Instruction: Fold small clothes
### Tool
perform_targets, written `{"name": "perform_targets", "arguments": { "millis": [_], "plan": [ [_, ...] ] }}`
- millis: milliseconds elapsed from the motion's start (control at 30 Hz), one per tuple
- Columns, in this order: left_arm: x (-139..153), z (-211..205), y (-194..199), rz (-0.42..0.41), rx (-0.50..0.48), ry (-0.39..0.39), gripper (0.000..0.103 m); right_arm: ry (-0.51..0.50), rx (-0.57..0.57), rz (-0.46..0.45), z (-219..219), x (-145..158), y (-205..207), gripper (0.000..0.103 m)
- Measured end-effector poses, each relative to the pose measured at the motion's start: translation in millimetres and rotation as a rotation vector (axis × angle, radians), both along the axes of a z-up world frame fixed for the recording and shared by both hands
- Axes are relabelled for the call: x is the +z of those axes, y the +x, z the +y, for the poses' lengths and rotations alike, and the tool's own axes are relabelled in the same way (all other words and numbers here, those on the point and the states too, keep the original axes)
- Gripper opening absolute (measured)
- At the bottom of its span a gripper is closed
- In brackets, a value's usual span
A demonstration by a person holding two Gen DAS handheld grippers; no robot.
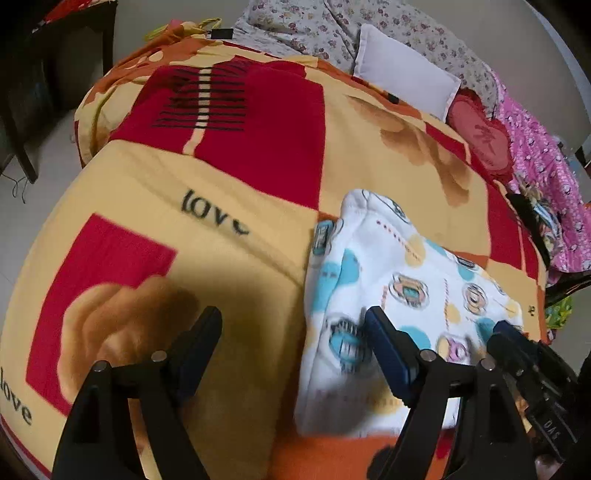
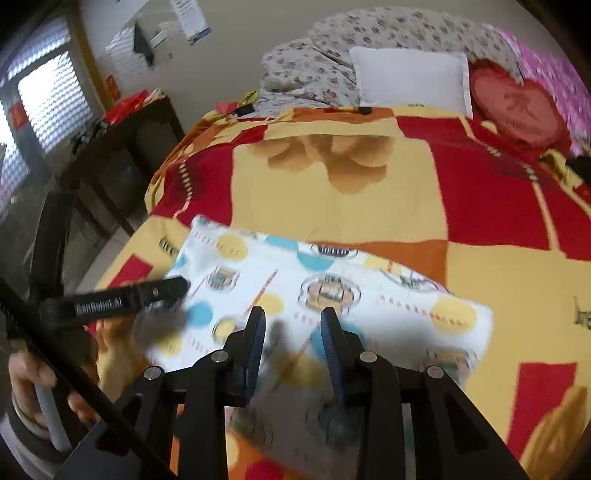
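Note:
A small white garment (image 1: 391,280) printed with blue and yellow dots and cartoon faces lies folded into a rough rectangle on the bed; it also shows in the right wrist view (image 2: 332,280). My left gripper (image 1: 291,325) is open and empty, its right finger over the garment's near left part and its left finger over the quilt. My right gripper (image 2: 291,319) is open and empty just above the garment's near edge; it also shows in the left wrist view (image 1: 517,339) at the garment's right corner. The left gripper (image 2: 122,299) shows at the garment's left edge.
The bed carries a yellow, red and orange quilt (image 1: 229,177) printed with "love". A white pillow (image 2: 413,79), a red heart cushion (image 2: 517,107), floral bedding (image 1: 332,22) and pink cloth (image 1: 546,184) lie at the head. A dark table (image 2: 122,147) stands left of the bed.

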State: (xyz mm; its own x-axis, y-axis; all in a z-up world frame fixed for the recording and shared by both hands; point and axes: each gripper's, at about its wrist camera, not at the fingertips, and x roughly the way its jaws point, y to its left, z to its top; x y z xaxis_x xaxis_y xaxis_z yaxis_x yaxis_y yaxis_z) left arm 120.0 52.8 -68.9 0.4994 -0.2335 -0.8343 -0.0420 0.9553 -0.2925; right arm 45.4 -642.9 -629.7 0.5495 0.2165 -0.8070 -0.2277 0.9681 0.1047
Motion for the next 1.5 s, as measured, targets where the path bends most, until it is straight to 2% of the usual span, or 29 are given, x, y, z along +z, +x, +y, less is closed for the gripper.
{"name": "perform_targets", "arguments": {
  "millis": [67, 200, 333, 567, 867, 900, 933, 1000, 1033, 1133, 1267, 1400, 1500],
  "plan": [
    [-1, 2, -6, 0.004, 0.002, -0.021, 0.084, 0.003, 0.022, 0.007, 1, -2, -6, 0.034],
    [-10, 1, -12, 0.022, 0.013, -0.058, 0.085, -0.011, 0.023, 0.032, 1, -16, -3, 0.030],
    [-12, -6, -17, 0.002, 0.027, -0.049, 0.090, 0.013, 0.018, 0.048, -1, -29, 2, 0.031],
    [-12, -20, -22, -0.004, 0.001, 0.012, 0.090, 0.010, 0.037, 0.029, 1, -17, -6, 0.030],
    [-12, -25, -25, -0.009, 0.026, 0.043, 0.090, 0.083, 0.026, 0.039, -7, -31, -5, 0.031],
    [-12, -26, -27, -0.017, 0.031, 0.035, 0.082, 0.087, 0.028, 0.038, -7, -31, -5, 0.031],
    [-11, -28, -28, -0.026, 0.026, 0.023, 0.060, 0.092, 0.028, 0.038, -7, -31, -5, 0.031],
    [-10, -30, -27, -0.006, -0.004, -0.057, 0.032, 0.115, 0.029, 0.036, -10, -33, -5, 0.031],
    [-7, -32, -27, -0.003, 0.002, -0.058, 0.028, 0.122, 0.030, 0.036, -10, -33, -5, 0.031],
    [4, -40, -30, -0.027, -0.017, -0.029, 0.024, 0.124, 0.037, 0.035, -11, -33, -5, 0.031],
    [32, -47, -40, -0.093, -0.053, -0.048, 0.023, 0.164, 0.036, 0.037, -17, -34, -4, 0.031],
    [64, -77, -61, -0.189, -0.167, -0.017, 0.023, 0.301, 0.002, 0.070, -35, -38, 1, 0.030],
    [71, -104, -73, -0.218, -0.257, 0.002, 0.022, 0.455, -0.048, 0.109, -55, -45, 7, 0.026]
  ]
}}
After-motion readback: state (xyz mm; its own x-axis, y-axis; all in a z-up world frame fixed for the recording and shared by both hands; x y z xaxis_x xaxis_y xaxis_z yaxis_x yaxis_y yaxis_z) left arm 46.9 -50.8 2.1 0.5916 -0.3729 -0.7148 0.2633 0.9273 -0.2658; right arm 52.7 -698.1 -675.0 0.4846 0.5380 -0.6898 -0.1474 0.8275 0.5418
